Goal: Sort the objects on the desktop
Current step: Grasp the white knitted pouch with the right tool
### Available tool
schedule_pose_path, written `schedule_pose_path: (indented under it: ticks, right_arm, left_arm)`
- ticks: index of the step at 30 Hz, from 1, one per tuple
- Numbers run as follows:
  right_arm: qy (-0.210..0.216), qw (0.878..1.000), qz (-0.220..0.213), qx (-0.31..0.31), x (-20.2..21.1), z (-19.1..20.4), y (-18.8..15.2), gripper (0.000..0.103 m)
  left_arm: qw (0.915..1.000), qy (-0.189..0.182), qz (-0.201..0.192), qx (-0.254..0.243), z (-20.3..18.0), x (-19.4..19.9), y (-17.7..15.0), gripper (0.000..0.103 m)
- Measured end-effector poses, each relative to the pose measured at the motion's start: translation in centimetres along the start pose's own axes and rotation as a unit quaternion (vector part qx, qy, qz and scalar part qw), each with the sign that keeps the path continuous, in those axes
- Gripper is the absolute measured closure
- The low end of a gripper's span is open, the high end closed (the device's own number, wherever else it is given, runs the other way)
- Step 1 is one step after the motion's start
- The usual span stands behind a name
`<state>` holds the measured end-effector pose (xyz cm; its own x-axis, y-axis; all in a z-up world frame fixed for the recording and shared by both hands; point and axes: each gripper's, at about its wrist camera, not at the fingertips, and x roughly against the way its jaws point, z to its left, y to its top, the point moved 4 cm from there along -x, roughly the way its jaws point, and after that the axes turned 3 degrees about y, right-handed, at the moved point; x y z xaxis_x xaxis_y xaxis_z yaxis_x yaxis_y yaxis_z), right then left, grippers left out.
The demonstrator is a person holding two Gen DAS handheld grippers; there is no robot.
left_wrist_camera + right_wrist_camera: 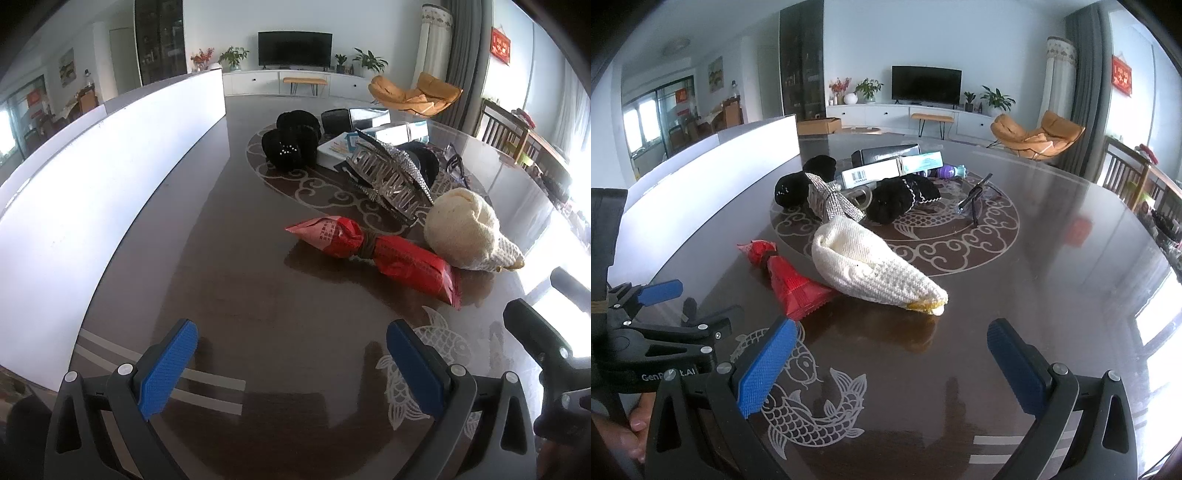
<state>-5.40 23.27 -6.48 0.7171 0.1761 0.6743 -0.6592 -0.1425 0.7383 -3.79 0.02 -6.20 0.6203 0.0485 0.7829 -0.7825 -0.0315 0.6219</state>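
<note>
A red snack packet (373,254) tied in the middle lies on the dark table, also in the right wrist view (792,284). A cream knitted pouch (465,232) lies beside it (879,266). Behind them are a silver glittery hair claw (388,177) (831,199), black knitted items (291,142) (901,197), boxes (340,147) (879,171) and glasses (979,199). My left gripper (291,365) is open and empty, short of the packet. My right gripper (890,365) is open and empty, short of the pouch. The left gripper shows at the left of the right wrist view (672,306).
A long white box wall (92,177) (713,173) runs along the table's left side. The table (258,295) has a round scroll inlay (960,254) and fish decals. The table's right edge borders chairs (509,129) and a bright window.
</note>
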Motion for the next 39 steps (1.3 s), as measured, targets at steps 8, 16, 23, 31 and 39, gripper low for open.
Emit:
schedule_pose_path:
  ticks: [8, 16, 23, 31, 39]
  right_arm:
    - [0.002, 1.000, 0.008, -0.007, -0.4, -0.3, -0.3, 0.000]
    - [0.008, 1.000, 0.018, -0.006, -0.9, 0.2, -0.6, 0.000]
    - [0.012, 1.000, 0.027, -0.006, -1.4, 0.5, -0.7, 0.000]
    - [0.013, 0.999, 0.044, -0.010, -2.3, 0.4, -0.5, 0.000]
    - [0.032, 0.994, 0.104, -0.019, -5.4, 0.4, 0.8, 0.000]
  left_arm:
    - [1.0000, 0.002, 0.008, 0.000, 0.1, -0.4, -0.1, 0.000]
    - [0.9999, 0.005, 0.011, 0.000, 0.2, -0.6, -0.2, 0.000]
    - [0.9998, 0.010, 0.013, -0.008, 0.2, -0.8, -0.2, 0.000]
    - [0.9998, 0.010, 0.012, -0.009, 0.2, -0.8, -0.2, 0.000]
    - [0.9998, 0.018, 0.013, 0.002, 1.2, -1.1, 0.1, 0.000]
